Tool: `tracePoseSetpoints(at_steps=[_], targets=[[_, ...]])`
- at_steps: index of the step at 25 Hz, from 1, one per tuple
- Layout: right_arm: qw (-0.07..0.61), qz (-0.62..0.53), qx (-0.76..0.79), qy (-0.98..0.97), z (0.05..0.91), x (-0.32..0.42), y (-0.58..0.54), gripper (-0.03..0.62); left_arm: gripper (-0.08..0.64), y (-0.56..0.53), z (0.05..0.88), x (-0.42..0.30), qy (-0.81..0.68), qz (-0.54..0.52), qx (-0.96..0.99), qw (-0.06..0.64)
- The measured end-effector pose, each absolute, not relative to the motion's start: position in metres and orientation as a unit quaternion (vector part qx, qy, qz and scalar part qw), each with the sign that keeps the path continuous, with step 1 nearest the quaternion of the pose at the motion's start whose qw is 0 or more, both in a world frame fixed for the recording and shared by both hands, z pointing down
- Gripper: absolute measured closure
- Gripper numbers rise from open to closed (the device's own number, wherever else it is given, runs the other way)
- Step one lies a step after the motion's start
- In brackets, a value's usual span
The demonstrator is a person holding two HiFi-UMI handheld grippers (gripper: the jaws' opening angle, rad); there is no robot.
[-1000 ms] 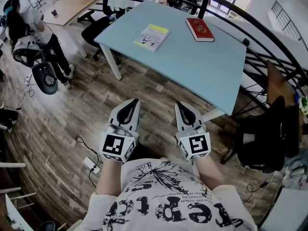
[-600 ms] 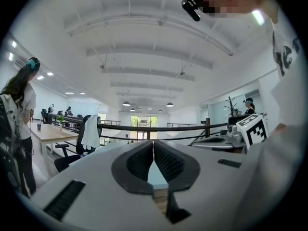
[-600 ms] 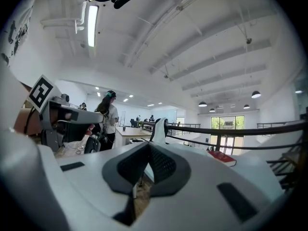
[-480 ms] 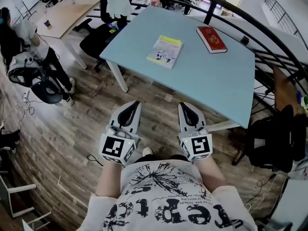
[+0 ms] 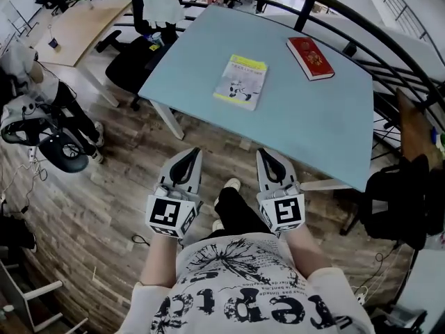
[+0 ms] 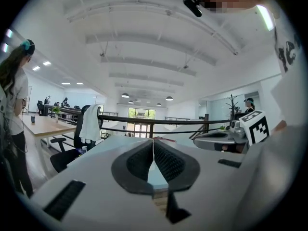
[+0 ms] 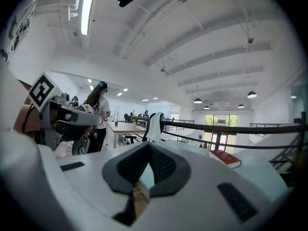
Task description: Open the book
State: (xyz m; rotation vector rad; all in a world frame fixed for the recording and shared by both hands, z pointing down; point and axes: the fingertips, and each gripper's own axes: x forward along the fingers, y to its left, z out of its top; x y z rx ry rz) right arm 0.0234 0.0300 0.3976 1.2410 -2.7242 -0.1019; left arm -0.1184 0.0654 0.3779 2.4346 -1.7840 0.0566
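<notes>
left gripper [image 5: 189,153]: ribbed black pads [image 6: 166,160] closed tip to tip, nothing between them. right gripper [image 5: 268,153]: jaws likewise drawn together at the tips, holding nothing. both held side by side and roughly level, noses toward the near edge of the light blue table [image 5: 313,124], short of it and over the wooden plank floor [image 5: 104,186]; a marker cube [image 5: 170,213] at the back of each. books, two, both closed and lying flat on the table, well apart from the grippers: yellow and white book [image 5: 240,82] near the middle, ahead of the gap between the grippers; red book [image 5: 310,58] further off, toward the far right corner. surroundings: black railing [image 5: 389,44] curving behind the table; black office chair [image 5: 132,61] at the table's left side; a person [image 5: 24,68] standing at far left; wearer's white printed t-shirt [image 5: 236,284] at the bottom of the head view.
</notes>
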Motion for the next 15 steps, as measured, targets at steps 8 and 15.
tracePoseSetpoints(at_steps=[8, 15], targets=[[0.067, -0.016, 0.440, -0.895, 0.405, 0.018, -0.078, 0.581, 0.538, -0.052, 0.385, -0.116, -0.557, 0.044, 0.827, 0.057], [0.064, -0.012, 0.467, -0.882, 0.409, 0.026, -0.174, 0.581, 0.538, -0.159, 0.388, -0.103, -0.524, 0.067, 0.848, 0.046]])
